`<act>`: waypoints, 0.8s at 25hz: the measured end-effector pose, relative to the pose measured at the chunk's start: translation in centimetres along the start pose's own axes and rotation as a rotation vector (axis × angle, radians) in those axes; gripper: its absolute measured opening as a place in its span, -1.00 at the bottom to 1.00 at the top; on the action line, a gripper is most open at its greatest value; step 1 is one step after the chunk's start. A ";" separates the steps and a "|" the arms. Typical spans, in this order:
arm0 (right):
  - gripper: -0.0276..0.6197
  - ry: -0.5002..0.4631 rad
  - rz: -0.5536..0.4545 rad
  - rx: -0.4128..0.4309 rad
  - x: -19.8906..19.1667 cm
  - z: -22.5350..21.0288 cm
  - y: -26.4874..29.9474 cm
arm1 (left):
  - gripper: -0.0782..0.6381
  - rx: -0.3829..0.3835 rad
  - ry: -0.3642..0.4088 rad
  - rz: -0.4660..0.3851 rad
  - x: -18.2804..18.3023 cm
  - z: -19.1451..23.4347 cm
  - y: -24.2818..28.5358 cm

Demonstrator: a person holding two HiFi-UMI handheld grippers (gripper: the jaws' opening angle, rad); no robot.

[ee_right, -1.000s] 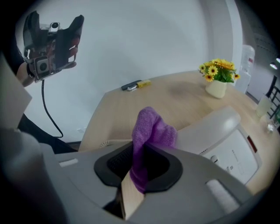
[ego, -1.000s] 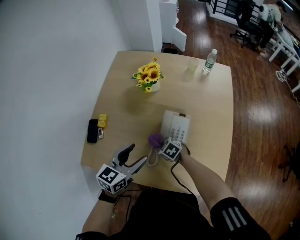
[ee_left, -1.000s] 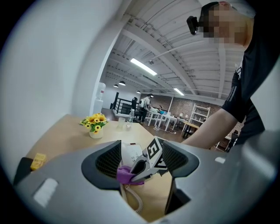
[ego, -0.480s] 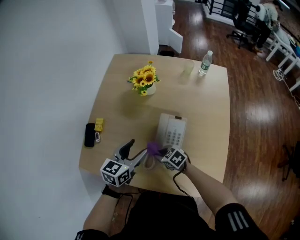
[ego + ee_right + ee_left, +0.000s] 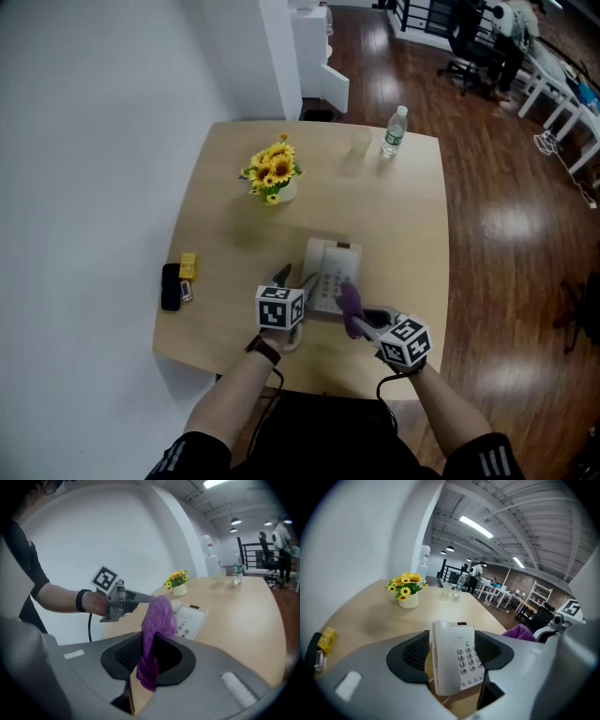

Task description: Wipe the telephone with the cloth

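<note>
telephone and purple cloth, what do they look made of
The telephone is probably hard plastic: smooth off-white shell, moulded keys. The purple cloth looks like soft terry or microfibre fabric: nubbly surface, hanging limp in folds.

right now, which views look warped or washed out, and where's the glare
Head view: sharp, with a bright glare patch on the wood floor. Left gripper view: fisheye bending, dark corners, telephone crisp. Right gripper view: same warp, purple cloth clear, ceiling lights blown out.
</note>
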State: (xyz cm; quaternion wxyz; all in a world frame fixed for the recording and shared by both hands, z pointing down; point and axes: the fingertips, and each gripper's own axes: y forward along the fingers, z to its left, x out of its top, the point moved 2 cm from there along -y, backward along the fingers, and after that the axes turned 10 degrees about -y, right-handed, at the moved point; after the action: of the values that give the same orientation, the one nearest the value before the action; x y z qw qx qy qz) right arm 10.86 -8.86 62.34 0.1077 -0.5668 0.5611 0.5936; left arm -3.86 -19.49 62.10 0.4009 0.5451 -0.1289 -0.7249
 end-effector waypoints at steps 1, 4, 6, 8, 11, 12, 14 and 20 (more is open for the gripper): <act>-0.69 0.018 -0.021 -0.018 0.1 -0.5 -0.9 | 0.05 0.014 0.009 0.024 -0.4 0.0 1.1; -0.69 0.051 -0.067 -0.078 0.0 -1.6 -3.3 | 0.05 0.073 0.007 0.097 -1.6 0.8 4.2; -0.69 0.069 -0.084 -0.110 -0.3 -2.2 -4.6 | 0.05 0.105 -0.030 0.130 -2.2 1.3 5.8; -0.69 0.092 -0.097 -0.128 -0.6 -2.7 -5.4 | 0.05 0.136 -0.035 0.149 -2.4 1.5 7.1; -0.69 0.107 -0.098 -0.140 -1.2 -3.2 -6.1 | 0.04 0.180 -0.031 0.181 -3.1 1.8 8.8; -0.69 0.110 -0.096 -0.143 -1.3 -3.4 -6.2 | 0.01 0.196 -0.039 0.190 -3.3 2.0 9.2; -0.69 0.116 -0.097 -0.148 -1.4 -3.6 -6.3 | -0.06 0.225 -0.052 0.197 -3.6 2.4 9.6; -0.69 0.116 -0.115 -0.139 -0.7 -3.7 -6.0 | -0.14 0.215 -0.035 0.182 -3.5 2.4 9.9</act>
State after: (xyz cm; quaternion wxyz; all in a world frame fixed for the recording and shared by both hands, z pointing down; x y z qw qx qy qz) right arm 17.77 -9.36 60.65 0.0694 -0.6376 0.4905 0.5899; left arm -1.33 -23.95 71.58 0.4020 0.5583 -0.2619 -0.6768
